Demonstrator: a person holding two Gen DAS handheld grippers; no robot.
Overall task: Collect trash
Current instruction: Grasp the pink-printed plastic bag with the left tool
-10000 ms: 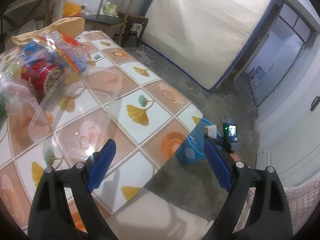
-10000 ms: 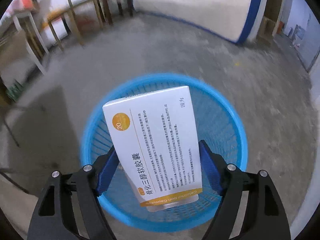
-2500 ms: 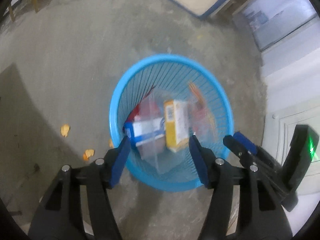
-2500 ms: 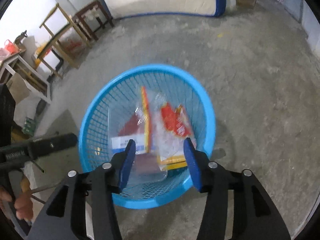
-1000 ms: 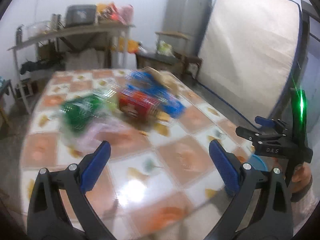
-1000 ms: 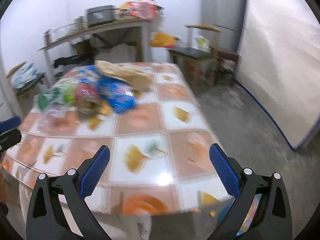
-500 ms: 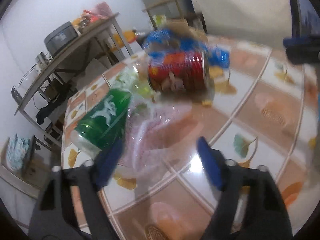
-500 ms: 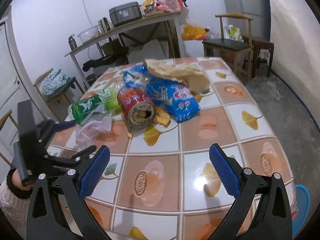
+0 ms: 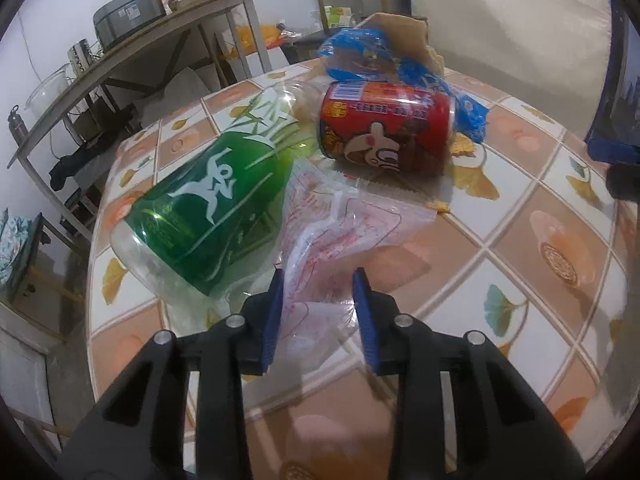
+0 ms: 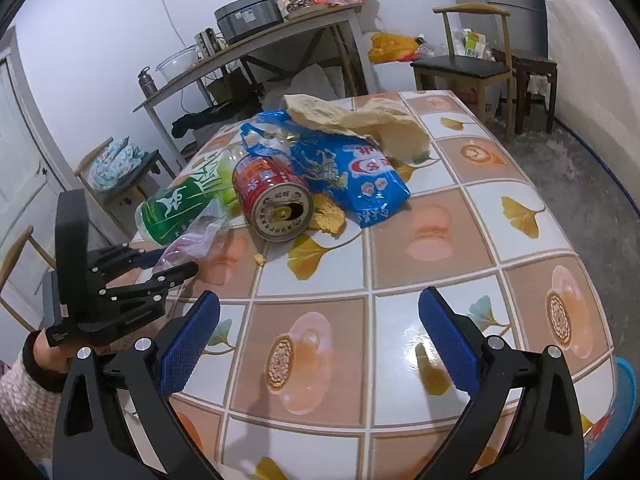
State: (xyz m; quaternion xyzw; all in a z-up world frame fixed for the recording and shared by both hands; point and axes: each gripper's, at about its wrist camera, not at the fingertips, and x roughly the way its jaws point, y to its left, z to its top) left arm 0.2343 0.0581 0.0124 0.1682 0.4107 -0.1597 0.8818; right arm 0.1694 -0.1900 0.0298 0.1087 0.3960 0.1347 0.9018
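Trash lies in a heap on the tiled table (image 10: 440, 220): a clear bottle with a green label (image 9: 208, 208) on its side, a red can (image 9: 388, 128), a blue snack bag (image 10: 352, 172) and crumpled brown paper (image 10: 360, 120). A clear plastic bag with red print (image 9: 340, 220) lies in front of the bottle. My left gripper (image 9: 318, 276) is closing, with the near end of this bag between its blue pads; no firm squeeze shows. In the right wrist view, the left gripper (image 10: 176, 260) is at the bag (image 10: 196, 236). My right gripper (image 10: 320, 300) hangs wide open and holds nothing.
Orange crumbs (image 10: 326, 216) lie beside the can. A blue basket (image 10: 626, 384) shows past the table's right edge. Behind the table stand a shelf table with a grey cooker (image 10: 248, 16), a chair (image 10: 464, 64) and a mattress against the wall (image 9: 500, 20).
My left gripper has dropped closer to the table and come up to the clear bag, and its jaws have narrowed around it. The right gripper has edged slightly nearer the table.
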